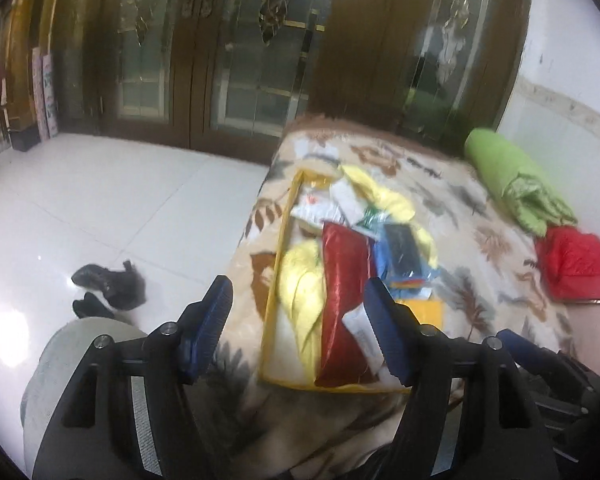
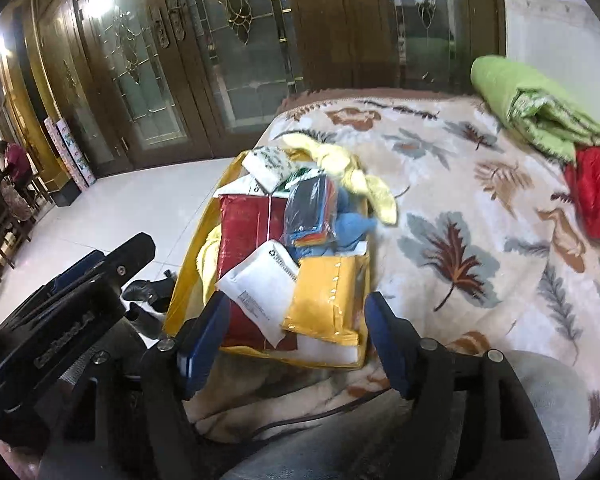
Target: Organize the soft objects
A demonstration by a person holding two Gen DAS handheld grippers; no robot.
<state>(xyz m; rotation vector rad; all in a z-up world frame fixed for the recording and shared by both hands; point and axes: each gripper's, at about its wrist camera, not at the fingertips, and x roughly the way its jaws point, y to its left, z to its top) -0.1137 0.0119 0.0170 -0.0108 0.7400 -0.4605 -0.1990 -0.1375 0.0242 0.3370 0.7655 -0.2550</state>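
With both the left gripper and right gripper held open and empty low in frame before the heaped yellow bin at centre, the loose white packet could be knocked off by a careless approach.

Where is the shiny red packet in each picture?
Left wrist view: the shiny red packet lies low in the middle, inside the yellow box, between the tool's fingers.
Right wrist view: the packet sits left of centre.
Shared landmark: the green rolled blanket, upper right.
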